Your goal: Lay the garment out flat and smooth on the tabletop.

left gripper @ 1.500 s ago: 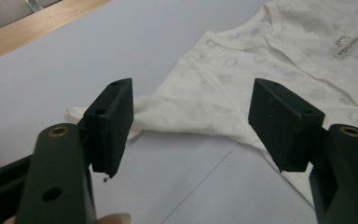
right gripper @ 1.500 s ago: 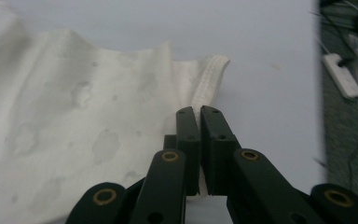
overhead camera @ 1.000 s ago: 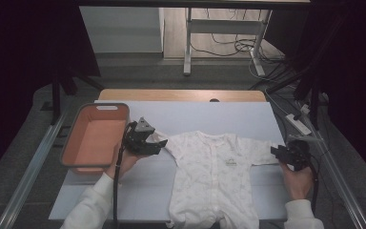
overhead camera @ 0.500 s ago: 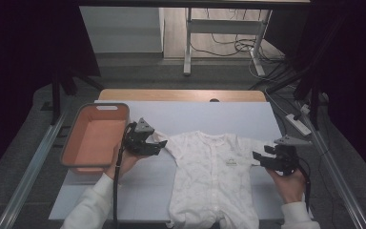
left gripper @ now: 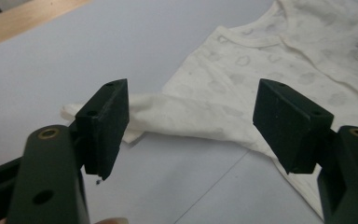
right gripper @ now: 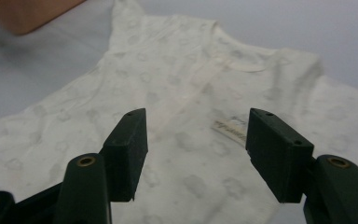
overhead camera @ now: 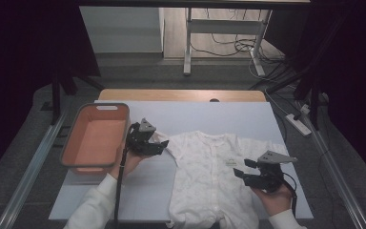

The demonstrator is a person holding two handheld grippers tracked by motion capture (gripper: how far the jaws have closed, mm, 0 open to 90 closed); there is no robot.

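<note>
Right hand-held gripper (overhead camera: 242,168) moved over romper (overhead camera: 209,176); label (right gripper: 229,129) unreadable.

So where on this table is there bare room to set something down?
Free: the white mat strip between the baby garment and the far wooden edge, and the near-left patch below the orange basket. Crowded: the middle, with the left gripper and right gripper at the garment.

Cream cloud-print bodysuit (overhead camera: 209,176); orange basket (overhead camera: 94,140).

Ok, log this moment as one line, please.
garment: white baby romper flat on table | left gripper: open, at its sleeve | right gripper: open, above its side | basket: empty
</note>
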